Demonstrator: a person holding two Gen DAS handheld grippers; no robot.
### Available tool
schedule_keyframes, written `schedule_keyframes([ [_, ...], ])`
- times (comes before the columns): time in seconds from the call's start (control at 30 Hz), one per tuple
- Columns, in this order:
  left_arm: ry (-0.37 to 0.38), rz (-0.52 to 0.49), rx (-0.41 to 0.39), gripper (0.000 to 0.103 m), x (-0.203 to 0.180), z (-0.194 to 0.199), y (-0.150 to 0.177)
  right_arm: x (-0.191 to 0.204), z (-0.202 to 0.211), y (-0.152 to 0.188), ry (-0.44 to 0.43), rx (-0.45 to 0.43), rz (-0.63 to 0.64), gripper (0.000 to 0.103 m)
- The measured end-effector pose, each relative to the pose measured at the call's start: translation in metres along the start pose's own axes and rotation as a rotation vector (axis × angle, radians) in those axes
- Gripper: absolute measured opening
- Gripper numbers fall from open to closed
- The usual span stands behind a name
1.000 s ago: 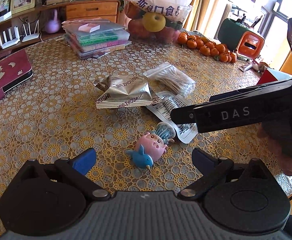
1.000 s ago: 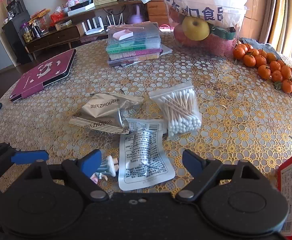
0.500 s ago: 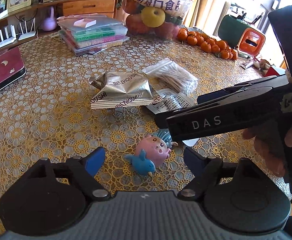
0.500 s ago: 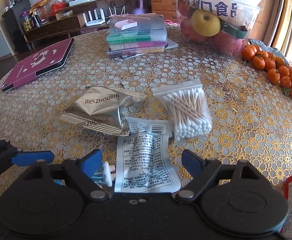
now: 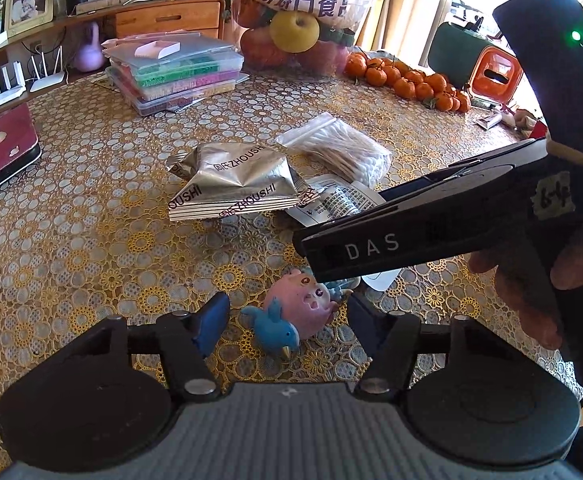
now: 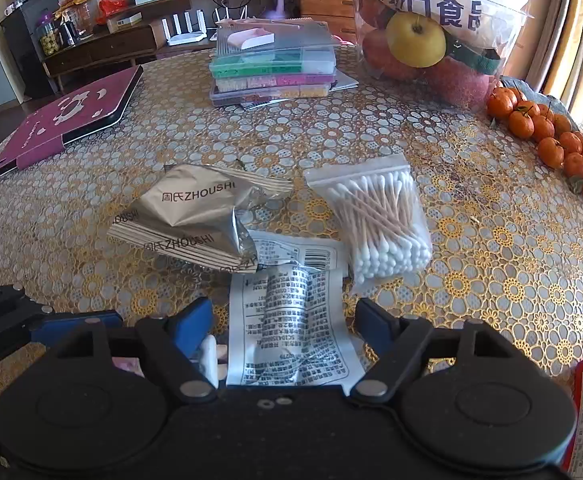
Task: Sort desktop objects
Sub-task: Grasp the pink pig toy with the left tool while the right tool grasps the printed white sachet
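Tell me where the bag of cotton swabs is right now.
In the right wrist view the bag of cotton swabs lies on the table just right of centre, beside the silver foil packet and touching the upper right of the printed white sachet.

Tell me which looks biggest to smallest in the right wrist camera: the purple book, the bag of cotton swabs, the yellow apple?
1. purple book
2. bag of cotton swabs
3. yellow apple

The apple sits farther from the camera, so it may look smaller than it really is.
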State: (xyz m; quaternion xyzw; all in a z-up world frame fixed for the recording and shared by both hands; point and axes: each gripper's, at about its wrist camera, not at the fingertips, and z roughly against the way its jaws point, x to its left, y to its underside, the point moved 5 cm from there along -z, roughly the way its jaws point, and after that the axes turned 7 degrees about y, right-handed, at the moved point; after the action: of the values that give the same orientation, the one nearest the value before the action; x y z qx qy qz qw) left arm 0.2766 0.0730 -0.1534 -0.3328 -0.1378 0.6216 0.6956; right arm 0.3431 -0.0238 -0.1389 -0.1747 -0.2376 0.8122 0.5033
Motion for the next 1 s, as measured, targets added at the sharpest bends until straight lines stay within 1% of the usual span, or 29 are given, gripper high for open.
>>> schedule_keyframes([
  [0.07, 0.003, -0.008, -0.003, 0.063, -0.001, 0.000, 0.000, 0.000, 0.000, 0.000, 0.001, -0.002, 0.003, 0.075],
  [0.17, 0.008, -0.015, -0.008, 0.053, -0.002, 0.001, 0.001, 0.001, 0.001, -0.001, 0.003, -0.007, 0.007, 0.068],
  [0.2, 0.007, -0.017, -0.008, 0.053, -0.002, 0.001, 0.001, 0.001, 0.001, -0.001, 0.005, -0.008, 0.008, 0.068],
  [0.27, 0.009, -0.016, -0.010, 0.053, -0.001, 0.001, 0.001, 0.001, 0.002, -0.001, 0.009, -0.011, 0.009, 0.061],
  [0.63, 0.013, -0.020, -0.010, 0.052, -0.002, 0.003, 0.003, -0.007, 0.006, 0.000, 0.006, -0.013, 0.001, 0.059],
  [1.0, 0.011, -0.004, -0.005, 0.052, -0.005, 0.011, 0.006, -0.011, 0.023, 0.009, -0.012, -0.022, -0.013, 0.059],
])
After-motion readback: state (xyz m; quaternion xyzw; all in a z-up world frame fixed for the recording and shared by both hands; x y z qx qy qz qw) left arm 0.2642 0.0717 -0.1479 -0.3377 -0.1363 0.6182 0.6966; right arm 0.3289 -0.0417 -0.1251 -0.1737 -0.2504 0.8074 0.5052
